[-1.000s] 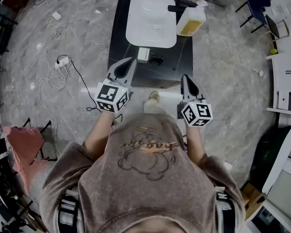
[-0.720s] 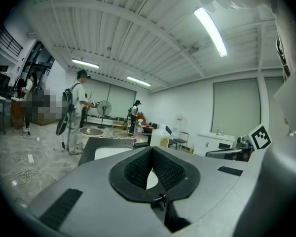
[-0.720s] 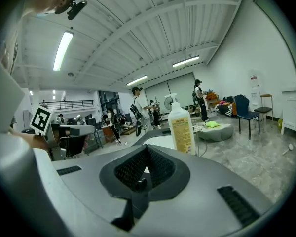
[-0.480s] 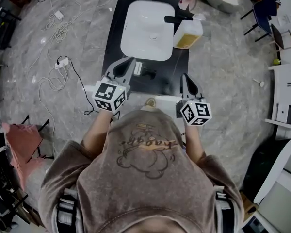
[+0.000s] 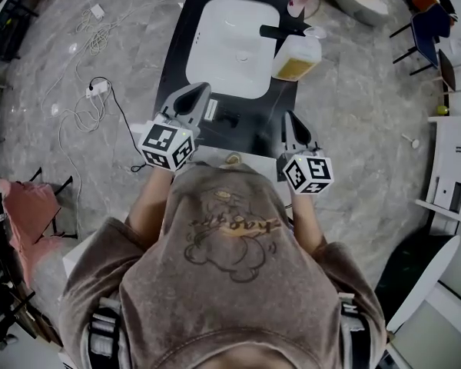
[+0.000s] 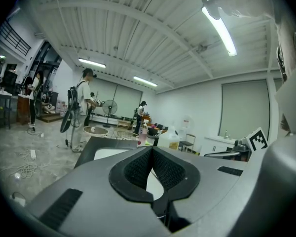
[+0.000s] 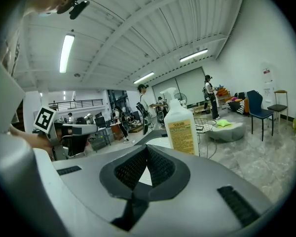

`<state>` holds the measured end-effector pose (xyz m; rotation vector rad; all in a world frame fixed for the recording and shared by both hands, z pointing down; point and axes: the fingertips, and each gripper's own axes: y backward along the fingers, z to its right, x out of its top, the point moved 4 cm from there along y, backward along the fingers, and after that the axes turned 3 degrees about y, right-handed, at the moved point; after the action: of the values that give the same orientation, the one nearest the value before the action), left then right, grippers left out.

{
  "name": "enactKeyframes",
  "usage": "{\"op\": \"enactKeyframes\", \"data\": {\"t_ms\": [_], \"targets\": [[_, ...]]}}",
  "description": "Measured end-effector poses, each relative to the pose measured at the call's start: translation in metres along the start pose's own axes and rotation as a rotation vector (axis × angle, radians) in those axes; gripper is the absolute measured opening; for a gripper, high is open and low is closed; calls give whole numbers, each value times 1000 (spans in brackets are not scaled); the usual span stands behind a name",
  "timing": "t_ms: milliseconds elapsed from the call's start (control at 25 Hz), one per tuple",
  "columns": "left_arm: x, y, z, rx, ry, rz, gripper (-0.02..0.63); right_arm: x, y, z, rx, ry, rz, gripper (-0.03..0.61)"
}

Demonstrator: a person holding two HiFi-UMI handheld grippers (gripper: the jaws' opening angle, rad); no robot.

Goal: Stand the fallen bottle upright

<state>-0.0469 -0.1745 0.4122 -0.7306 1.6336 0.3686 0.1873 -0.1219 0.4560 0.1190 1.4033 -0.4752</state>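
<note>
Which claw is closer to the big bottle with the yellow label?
The right claw. The bottle stands ahead of it, not reached yet. The left claw is by the white sink's near edge, farther away.

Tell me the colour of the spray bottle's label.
Yellow label; clearest in the right gripper view.

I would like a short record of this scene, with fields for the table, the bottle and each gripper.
table: black table, carries a white sink basin and a black faucet
bottle: large bottle with a yellow label, upright, right of the basin
left gripper: left gripper has its fingers together, nothing between them, points toward the basin
right gripper: right gripper has its fingers together, nothing between them, points toward the large bottle
</note>
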Motion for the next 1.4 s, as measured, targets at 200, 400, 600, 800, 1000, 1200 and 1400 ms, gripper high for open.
{"op": "enactKeyframes", "data": {"t_ms": [200, 400, 600, 800, 1000, 1200, 1400], "targets": [[8, -3, -4, -7, -10, -4, 18, 0, -6, -4, 5, -11, -8, 0], [18, -2, -7, -47, -36, -1, 18, 0, -10, -10, -27, -28, 2, 0], [24, 4, -12, -81, -43, -4, 18, 5, -12, -18, -65, -38, 21, 0], [25, 0, -17, -131, -30, 8, 20, 5, -18, -24, -87, -39, 36, 0], [27, 0, -18, -171, -34, 11, 21, 4, -19, -30, -95, -38, 37, 0], [30, -5, -16, -206, -51, 4, 57, 4, -19, -29, -107, -37, 39, 0], [29, -10, -12, -250, -67, -16, 118, 4, -18, -28, -113, -39, 41, 0]]}}
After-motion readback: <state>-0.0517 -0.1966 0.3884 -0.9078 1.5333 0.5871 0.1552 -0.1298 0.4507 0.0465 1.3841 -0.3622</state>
